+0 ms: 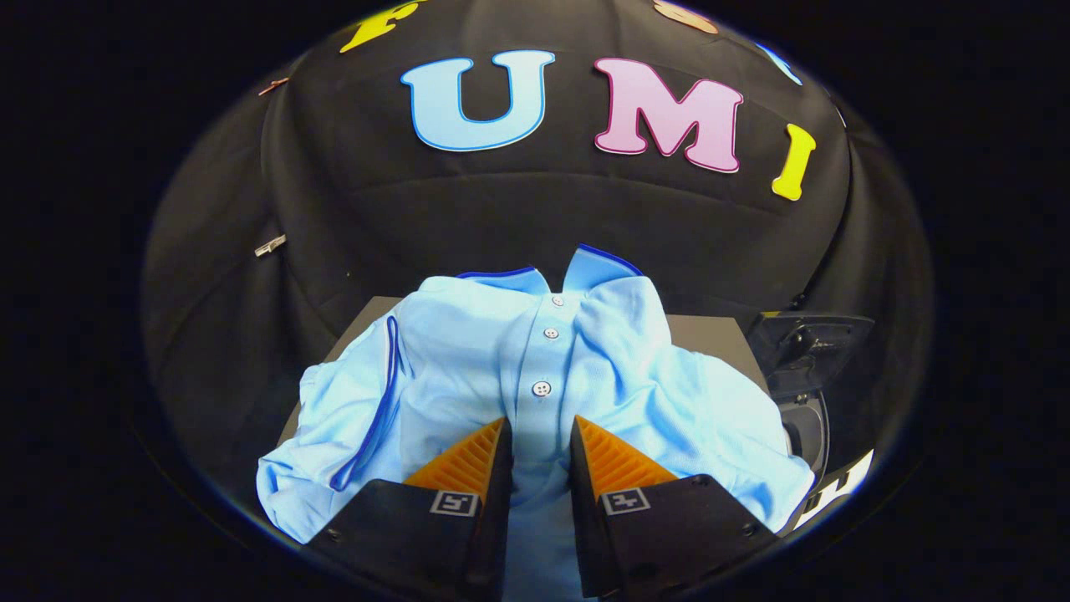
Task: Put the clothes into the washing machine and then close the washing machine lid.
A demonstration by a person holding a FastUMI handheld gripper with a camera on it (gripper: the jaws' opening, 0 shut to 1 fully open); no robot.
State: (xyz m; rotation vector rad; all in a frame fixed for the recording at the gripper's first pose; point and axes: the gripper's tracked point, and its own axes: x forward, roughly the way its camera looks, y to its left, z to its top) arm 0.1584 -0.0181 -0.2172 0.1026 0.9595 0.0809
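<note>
The light blue polo shirt (468, 368) lies crumpled over the bench (710, 333), covering nearly all of it; on the left its dark-piped sleeve edge (386, 393) runs down toward the bench's near left corner; in the middle its button placket (545, 359) runs straight away from the hand-held gripper (541, 439) to the collar (585, 267) at the far edge, so the shirt's long axis lines up with the fingers; the gripper sits low over the near end of that placket, its fingers a narrow gap apart with a strip of the cloth between them; whether both press on the fabric I cannot tell; on the right, off the bench's right edge, stands the washing machine (807, 422) with its dark lid (815, 343) raised; I judge the coming carry must go rightward from here.
</note>
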